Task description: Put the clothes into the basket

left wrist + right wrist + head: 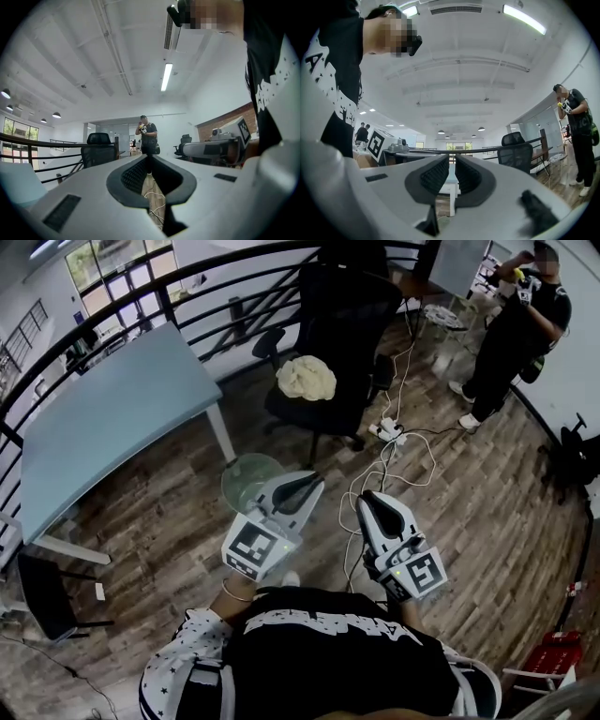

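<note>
From where I stand, the person has both tools held out level in front of the chest, side by side and pointing across the room rather than down at anything. The left gripper (302,488) has its jaws pressed together with nothing between them; its own view shows only floor and cables past the closed tips. The right gripper (368,502) is likewise closed and empty, its dark pads leaving the thinnest slit. I take that carried-forward posture as someone on the approach, not yet working.

The garment to be moved, a crumpled cream cloth (306,378), lies heaped on the seat of a black office chair (337,324) ahead of the grippers and well apart from them. Just in front of the left gripper, on the wood floor (159,521), sits a round translucent tub (246,479) – most likely the basket, set near the chair so the carry is short. It looks empty, though the gripper covers part of its rim.

White cables (398,460) trail from a power strip (388,432) across the floor between the right gripper and the chair; worth stepping round. A pale blue table (112,418) stands to the left along the black railing (187,282), and another person (516,324) stands off at the far right, clear of the chair.

To my eye the task has barely begun – the jaws would have to spread before either can pinch the cloth.
</note>
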A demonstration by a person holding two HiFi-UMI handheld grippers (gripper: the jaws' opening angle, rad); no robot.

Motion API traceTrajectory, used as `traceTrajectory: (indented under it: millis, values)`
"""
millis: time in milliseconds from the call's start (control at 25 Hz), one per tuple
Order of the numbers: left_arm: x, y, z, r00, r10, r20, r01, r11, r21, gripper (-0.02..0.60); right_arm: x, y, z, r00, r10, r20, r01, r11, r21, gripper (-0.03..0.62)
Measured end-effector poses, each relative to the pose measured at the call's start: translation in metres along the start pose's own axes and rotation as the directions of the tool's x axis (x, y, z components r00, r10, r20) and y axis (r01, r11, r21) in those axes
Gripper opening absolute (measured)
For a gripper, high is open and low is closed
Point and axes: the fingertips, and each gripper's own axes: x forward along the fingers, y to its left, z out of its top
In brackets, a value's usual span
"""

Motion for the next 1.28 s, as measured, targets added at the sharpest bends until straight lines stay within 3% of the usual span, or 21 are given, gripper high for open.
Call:
traceTrajectory:
  millis: [600,1000,1280]
  values:
    - [-0.004,0.064,-0.014,0.999,-0.018,0.027,0.019,1.0,-0.02,0.018,0.06,-0.004,-0.018,0.999,-0.029,-0.031,0.027,0.998,-0.05,0.034]
    - [-0.002,0.08,-0.028,0.998,-0.043,0.036,0.045,0.997,-0.067,0.018,0.074,-0.007,-0.026,0.994,-0.058,-0.093,0.051,0.995,-0.08,0.034]
    - [0.012,0.089,-0.033,1.0,-0.018,0.02,0.02,0.997,-0.073,0.018,0.081,-0.025,-0.029,0.996,-0.047,-0.082,0.042,0.997,-0.067,0.034]
